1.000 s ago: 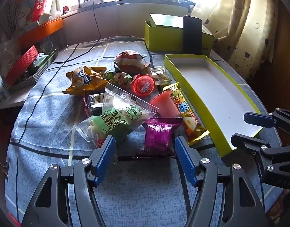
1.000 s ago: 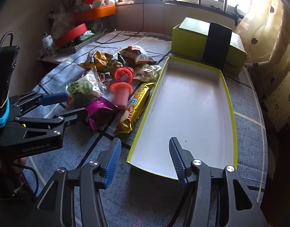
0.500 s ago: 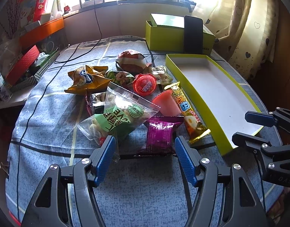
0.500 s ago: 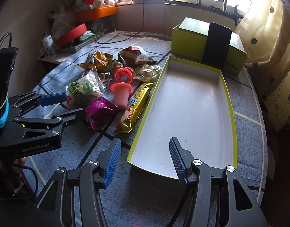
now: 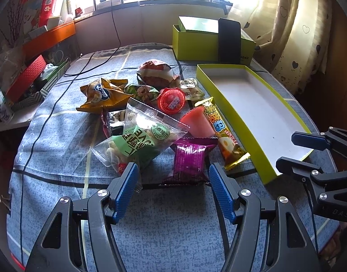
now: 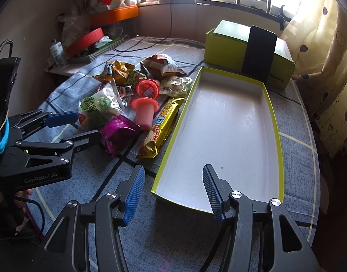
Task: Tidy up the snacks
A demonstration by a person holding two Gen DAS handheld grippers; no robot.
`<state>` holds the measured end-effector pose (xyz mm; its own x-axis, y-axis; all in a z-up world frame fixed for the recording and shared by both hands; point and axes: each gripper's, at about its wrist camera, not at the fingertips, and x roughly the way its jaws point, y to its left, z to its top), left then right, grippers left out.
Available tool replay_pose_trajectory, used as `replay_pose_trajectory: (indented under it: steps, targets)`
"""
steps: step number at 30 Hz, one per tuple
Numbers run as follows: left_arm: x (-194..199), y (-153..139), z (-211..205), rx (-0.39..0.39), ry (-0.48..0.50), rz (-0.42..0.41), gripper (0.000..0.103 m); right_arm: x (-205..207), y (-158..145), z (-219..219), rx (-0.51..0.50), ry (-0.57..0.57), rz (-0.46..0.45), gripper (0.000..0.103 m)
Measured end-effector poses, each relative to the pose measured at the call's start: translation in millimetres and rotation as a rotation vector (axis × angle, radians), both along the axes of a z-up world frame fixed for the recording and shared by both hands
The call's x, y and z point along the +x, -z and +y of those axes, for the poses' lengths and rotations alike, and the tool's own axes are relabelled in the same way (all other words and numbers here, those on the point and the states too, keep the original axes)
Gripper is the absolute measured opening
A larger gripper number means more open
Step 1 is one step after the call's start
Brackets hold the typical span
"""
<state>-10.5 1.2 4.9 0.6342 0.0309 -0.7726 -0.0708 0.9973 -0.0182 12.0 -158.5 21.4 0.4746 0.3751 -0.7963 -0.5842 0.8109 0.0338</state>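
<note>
On the desk (image 5: 60, 158), covered with a blue checked cloth, a heap of snacks lies just left of a shallow yellow-green tray (image 6: 275, 122) with a bare white floor. Nearest the left gripper (image 5: 173, 176) is a magenta packet (image 5: 190, 158), flanked by a clear bag with a green label (image 5: 139, 140) and a long golden bar wrapper (image 5: 221, 131); a pink jelly cup (image 5: 197, 123) on its side and a red-lidded cup (image 5: 171, 100) sit behind. That gripper hangs wide open above the cloth, holding nothing, its blue pads clear of the packets. The right gripper (image 6: 171, 188) also stands wide open and empty, poised over the tray's near end without touching it.
</note>
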Motion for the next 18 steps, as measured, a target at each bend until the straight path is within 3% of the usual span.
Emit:
replay_pose_trajectory:
  steps: [18]
  targets:
    - [-3.7, -0.1, 2.8, -0.018, -0.006, -0.008, 0.066, -0.3, -0.1, -0.7, 0.002, -0.002, -0.001, 0.053]
